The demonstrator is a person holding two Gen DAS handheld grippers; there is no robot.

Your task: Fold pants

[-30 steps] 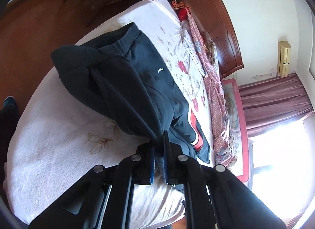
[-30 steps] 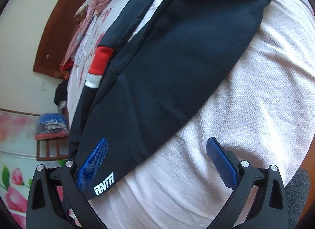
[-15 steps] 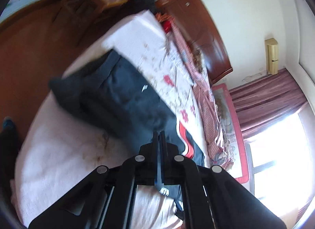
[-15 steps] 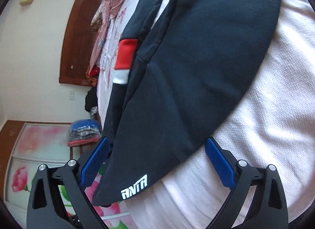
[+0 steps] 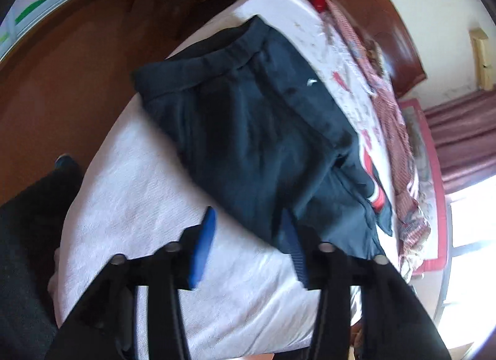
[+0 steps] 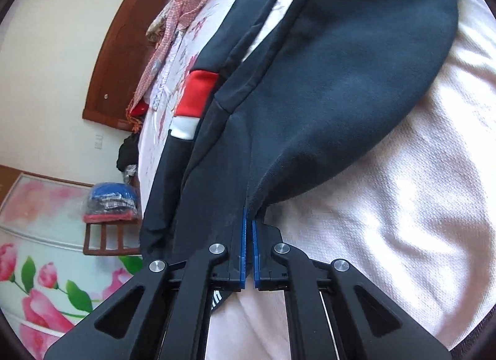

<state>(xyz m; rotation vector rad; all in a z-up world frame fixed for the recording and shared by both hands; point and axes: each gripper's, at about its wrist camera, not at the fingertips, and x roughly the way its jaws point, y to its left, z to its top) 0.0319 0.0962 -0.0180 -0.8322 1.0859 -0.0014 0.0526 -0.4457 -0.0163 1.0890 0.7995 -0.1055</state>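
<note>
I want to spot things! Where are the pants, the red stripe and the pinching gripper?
pants (image 5: 263, 143), left wrist view, middle of the dark fabric.
red stripe (image 6: 197, 93), right wrist view, middle of the red band.
right gripper (image 6: 249, 220), right wrist view, between the fingertips shut on the pants.

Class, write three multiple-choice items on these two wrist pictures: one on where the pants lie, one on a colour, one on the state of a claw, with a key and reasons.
1. Where do the pants lie?
A. on the bed
B. on the wooden floor
C. on a chair

2. What colour are the pads on the left claw?
A. red
B. blue
C. green

3. What state is the right claw in?
A. open above the sheet
B. shut on nothing
C. shut on the pants

Key: 1 A, they spread over the white bed sheet; 2 B, both pads show blue; 3 C, dark fabric is pinched between its closed pads.
</note>
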